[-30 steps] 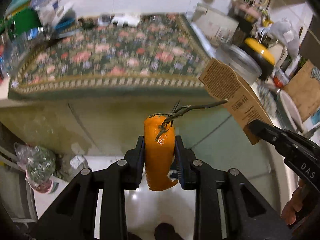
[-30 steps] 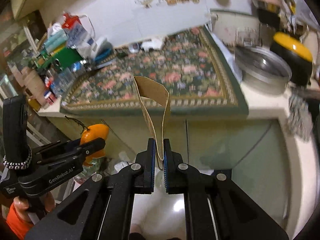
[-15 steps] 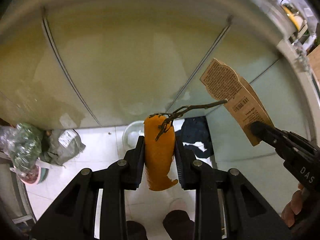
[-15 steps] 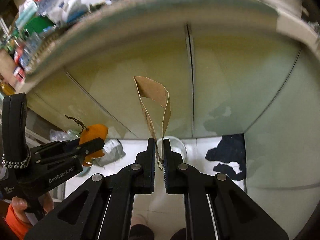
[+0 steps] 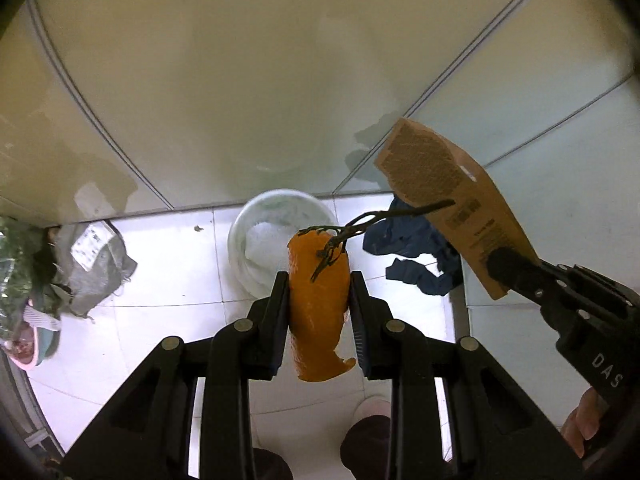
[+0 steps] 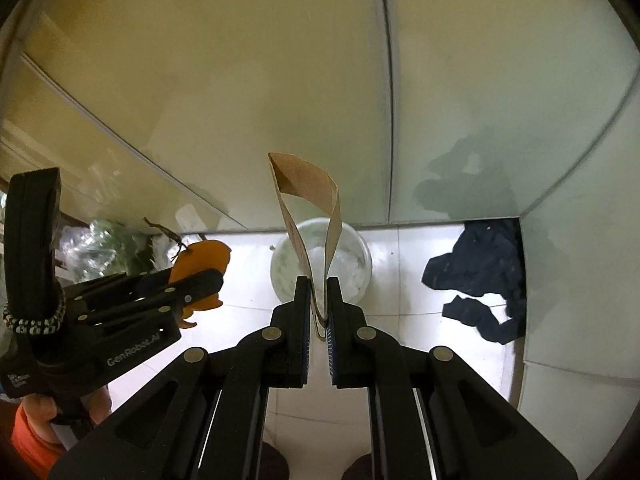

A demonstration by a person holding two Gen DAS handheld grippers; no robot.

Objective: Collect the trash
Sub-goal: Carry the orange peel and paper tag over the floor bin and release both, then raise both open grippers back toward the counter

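Observation:
My left gripper (image 5: 319, 280) is shut on an orange peel (image 5: 318, 312) with a dark stem, held above the floor. My right gripper (image 6: 319, 284) is shut on a folded brown cardboard piece (image 6: 308, 208); the cardboard also shows in the left wrist view (image 5: 452, 196). A white round bin (image 5: 256, 240) with a plastic liner stands on the tiled floor against the cabinet, below and just beyond both grippers; it also shows in the right wrist view (image 6: 352, 256). The left gripper (image 6: 200, 280) with the peel (image 6: 200, 256) shows in the right wrist view, left of the bin.
Pale cabinet doors (image 5: 240, 80) rise behind the bin. A dark blue cloth (image 5: 416, 264) lies on the floor right of the bin. A grey bag (image 5: 92, 264) and a clear plastic bag (image 5: 16, 264) lie at the left. My feet show at the bottom edge.
Both grippers have tilted down from the countertop toward the floor and come lower and closer to the white bin. Both keep their hold on the peel and the cardboard.

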